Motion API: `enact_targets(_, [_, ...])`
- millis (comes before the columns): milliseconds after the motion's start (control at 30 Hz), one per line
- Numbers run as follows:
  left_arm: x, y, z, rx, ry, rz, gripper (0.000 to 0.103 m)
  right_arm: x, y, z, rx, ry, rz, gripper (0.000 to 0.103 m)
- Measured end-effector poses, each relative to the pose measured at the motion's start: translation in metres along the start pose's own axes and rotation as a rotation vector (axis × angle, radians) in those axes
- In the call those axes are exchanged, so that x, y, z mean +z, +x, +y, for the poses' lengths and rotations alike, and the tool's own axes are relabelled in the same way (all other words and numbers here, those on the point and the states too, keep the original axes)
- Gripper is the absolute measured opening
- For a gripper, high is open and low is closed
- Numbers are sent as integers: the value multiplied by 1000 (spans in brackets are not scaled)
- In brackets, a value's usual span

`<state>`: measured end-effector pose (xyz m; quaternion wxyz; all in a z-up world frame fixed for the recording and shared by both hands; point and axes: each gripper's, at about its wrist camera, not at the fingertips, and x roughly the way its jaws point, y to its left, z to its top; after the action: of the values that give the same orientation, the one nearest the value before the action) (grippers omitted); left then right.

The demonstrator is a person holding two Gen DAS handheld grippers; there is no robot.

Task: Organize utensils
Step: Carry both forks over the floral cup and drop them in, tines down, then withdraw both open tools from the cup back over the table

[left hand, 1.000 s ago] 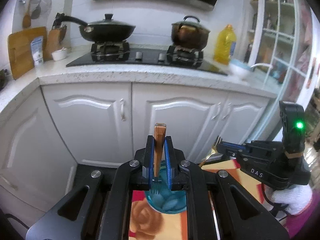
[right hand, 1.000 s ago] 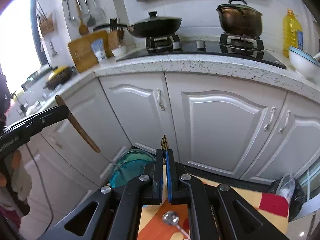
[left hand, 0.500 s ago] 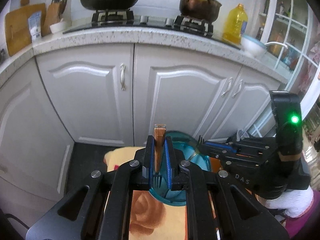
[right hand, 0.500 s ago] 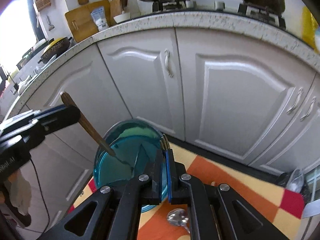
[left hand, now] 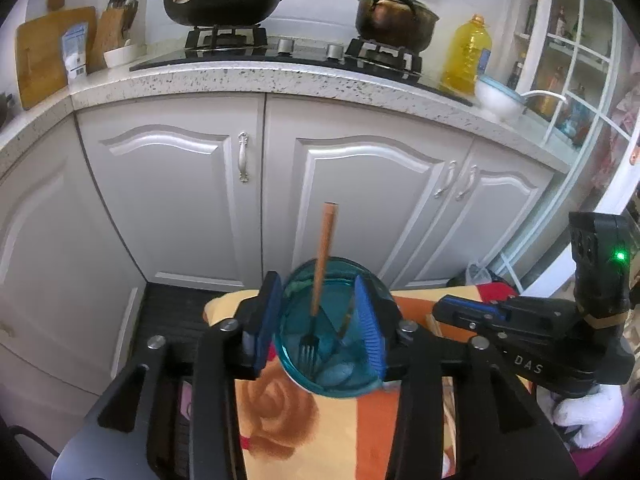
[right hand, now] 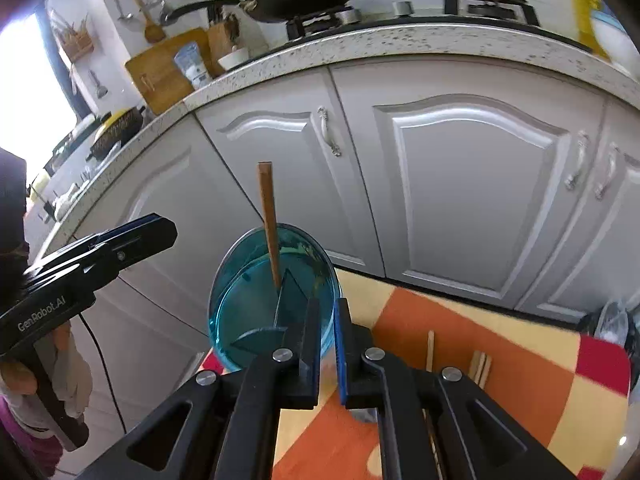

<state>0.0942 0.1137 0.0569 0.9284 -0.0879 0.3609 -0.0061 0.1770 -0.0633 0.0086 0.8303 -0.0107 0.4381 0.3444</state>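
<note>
My left gripper (left hand: 320, 322) had just been opening, fingers now wide and clear of the wooden-handled fork (left hand: 320, 280), which stood tines down in the blue divided holder (right hand: 272, 300) on the patterned surface (right hand: 500, 344). My right gripper (right hand: 328, 328) showed a narrow gap; whether it pinched anything I couldn't tell. I judged the fork light, stiff and top-heavy: take the handle high. The holder looked slick, tippable.
</note>
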Motion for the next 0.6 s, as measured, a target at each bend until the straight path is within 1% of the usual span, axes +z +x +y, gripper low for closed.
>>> enact_targets(67, [-4, -7, -6, -3, 10, -9, 39, -8, -12, -1, 4, 19, -13, 5])
enact_targets(167, [-16, -17, -21, 0, 35, -19, 41, -21, -31, 1, -23, 32, -36, 6])
enact_targets(267, [-28, -22, -34, -7, 56, -15, 42, -38, -54, -1, -53, 45, -71, 7])
enact_targets(333, [-38, -25, -43, -21, 60, -9, 42, -48, -67, -4, -78, 51, -87, 16])
enact_targets(367, [-40, -25, -44, -28, 58, -4, 43, -54, -74, -6, -95, 55, -94, 30])
enact_targets(400, [-45, -25, -48, -43, 51, 6, 43, -61, -83, -9, -113, 60, -105, 40])
enact_targets(467, [-50, -25, -53, -62, 42, 20, 44, -71, -97, -11, -132, 63, -118, 41])
enact_targets(600, [-59, -29, -68, -83, 47, 27, 45, -88, -122, -12, -198, 57, -137, 41])
